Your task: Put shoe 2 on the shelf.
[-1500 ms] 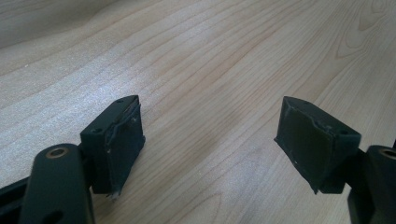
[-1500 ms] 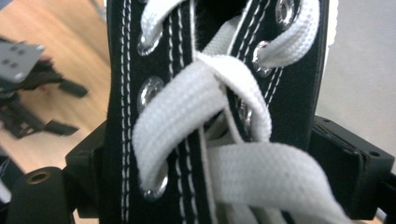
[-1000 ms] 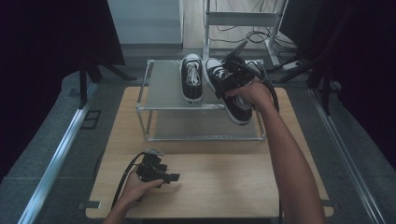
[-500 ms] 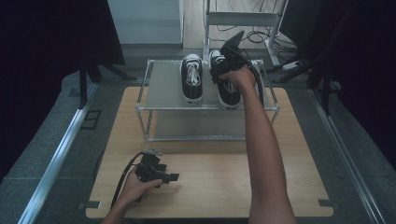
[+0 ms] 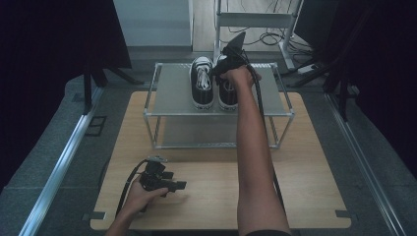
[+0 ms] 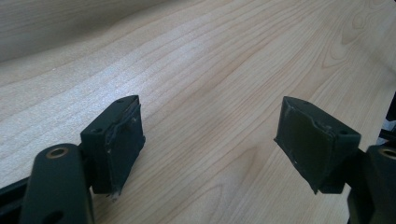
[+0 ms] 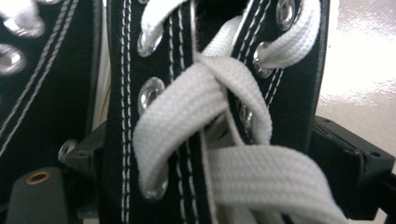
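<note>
A light wooden worktop (image 5: 305, 196) carries a two-tier metal shoe rack (image 5: 172, 96), where two black canvas sneakers with white laces sit side by side on the top shelf. The right gripper (image 5: 227, 66) is clamped across the laced upper of the right sneaker (image 5: 227, 96); the left sneaker (image 5: 202, 81) stands just beside it. The shoe looks light and soft, so the stiffer eyelet band seems the surest hold, while the left gripper (image 5: 169, 186) rests on the worktop, jaws apart and empty.
</note>
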